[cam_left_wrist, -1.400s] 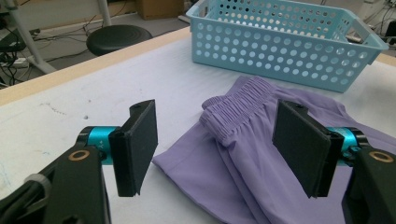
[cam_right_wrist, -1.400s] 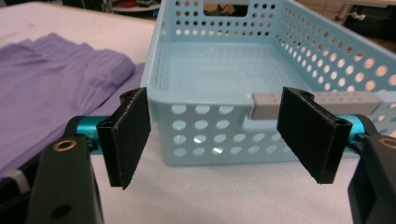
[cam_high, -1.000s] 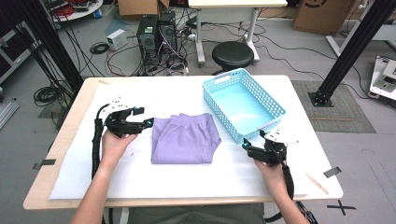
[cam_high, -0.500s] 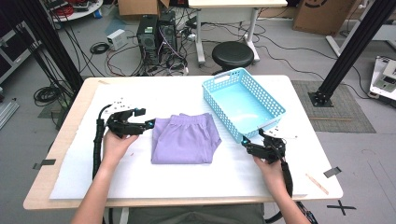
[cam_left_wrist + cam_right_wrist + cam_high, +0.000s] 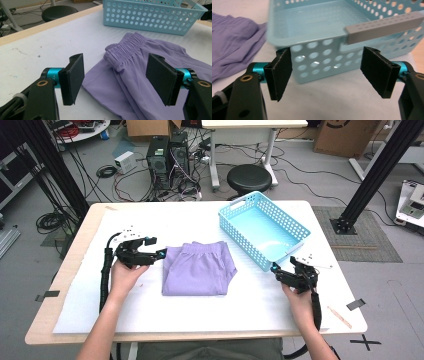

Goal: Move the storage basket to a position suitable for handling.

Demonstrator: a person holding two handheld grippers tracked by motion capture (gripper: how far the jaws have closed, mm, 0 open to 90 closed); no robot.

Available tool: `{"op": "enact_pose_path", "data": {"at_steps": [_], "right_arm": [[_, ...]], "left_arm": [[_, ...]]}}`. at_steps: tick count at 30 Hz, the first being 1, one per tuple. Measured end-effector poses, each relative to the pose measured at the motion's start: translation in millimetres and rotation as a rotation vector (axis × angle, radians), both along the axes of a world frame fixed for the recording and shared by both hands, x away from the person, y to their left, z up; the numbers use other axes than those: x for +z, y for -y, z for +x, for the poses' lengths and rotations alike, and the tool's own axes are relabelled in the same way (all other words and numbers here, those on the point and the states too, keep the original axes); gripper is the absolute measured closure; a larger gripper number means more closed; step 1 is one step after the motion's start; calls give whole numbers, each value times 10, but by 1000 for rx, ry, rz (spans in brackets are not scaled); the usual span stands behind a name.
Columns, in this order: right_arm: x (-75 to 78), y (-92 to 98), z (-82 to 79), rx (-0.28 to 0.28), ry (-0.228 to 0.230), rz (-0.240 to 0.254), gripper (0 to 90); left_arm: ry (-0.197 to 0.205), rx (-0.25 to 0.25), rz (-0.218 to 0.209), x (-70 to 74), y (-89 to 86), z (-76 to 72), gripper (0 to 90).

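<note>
Folded purple shorts lie mid-table, their elastic waistband toward the far side. My left gripper sits at the shorts' left edge, open, its jaws straddling the cloth's near corner without pinching it. A light blue perforated basket stands empty at the right rear. My right gripper is open just in front of the basket's near wall, below its grey handle, nothing between its pads.
A white mat covers the wooden tabletop. Tape marks sit near the table's edges. Beyond the far edge stand a black stool, computer towers, cables and black frame posts.
My right gripper has crept left and forward toward the basket's near wall. The left gripper has edged slightly toward the shorts.
</note>
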State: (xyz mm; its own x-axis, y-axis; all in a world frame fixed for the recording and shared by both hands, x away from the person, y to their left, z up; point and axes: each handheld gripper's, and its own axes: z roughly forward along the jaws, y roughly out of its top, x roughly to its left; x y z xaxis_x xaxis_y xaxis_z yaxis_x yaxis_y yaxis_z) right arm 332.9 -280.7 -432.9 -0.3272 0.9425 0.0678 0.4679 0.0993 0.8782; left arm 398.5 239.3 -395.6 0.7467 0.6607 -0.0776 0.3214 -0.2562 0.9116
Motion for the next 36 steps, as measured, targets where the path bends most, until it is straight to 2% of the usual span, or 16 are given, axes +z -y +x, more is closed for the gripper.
{"op": "enact_pose_path", "data": {"at_steps": [3, 6, 9, 12, 15, 21, 26, 27, 30, 32, 34, 36], "right_arm": [[-6, -95, -28, 11, 6, -19, 256], [-15, -196, 36, -22, -2, -26, 236], [-25, -239, 92, -44, -13, -35, 235], [-28, -227, 106, -41, -13, -39, 235], [-15, -135, 113, -53, -7, -29, 257], [-10, 106, 130, -123, 4, -41, 267], [12, 203, 138, -160, 17, -52, 288], [26, 264, 131, -167, 6, -23, 288], [48, 300, 74, -152, 14, 17, 287], [99, 318, 23, -144, 44, 54, 286], [157, 335, 15, -164, 70, 70, 278], [217, 362, 77, -202, 84, 76, 276]], "left_arm": [[-2, -2, 6, -9, 10, 4, 310], [-5, -3, 8, -14, 20, 3, 310], [-5, -6, 11, -14, 29, -2, 310], [-7, -7, 11, -16, 25, -2, 310], [-6, -1, 8, -24, 14, 1, 310], [-9, -2, 11, -47, 16, 10, 310], [-17, -1, 13, -67, 27, 20, 310], [-17, -1, 15, -67, 26, 20, 310], [-16, -3, 15, -64, 29, 18, 310], [-14, -3, 12, -63, 33, 16, 310], [-12, -1, 14, -62, 35, 15, 310], [-12, -2, 14, -62, 36, 16, 310]]}}
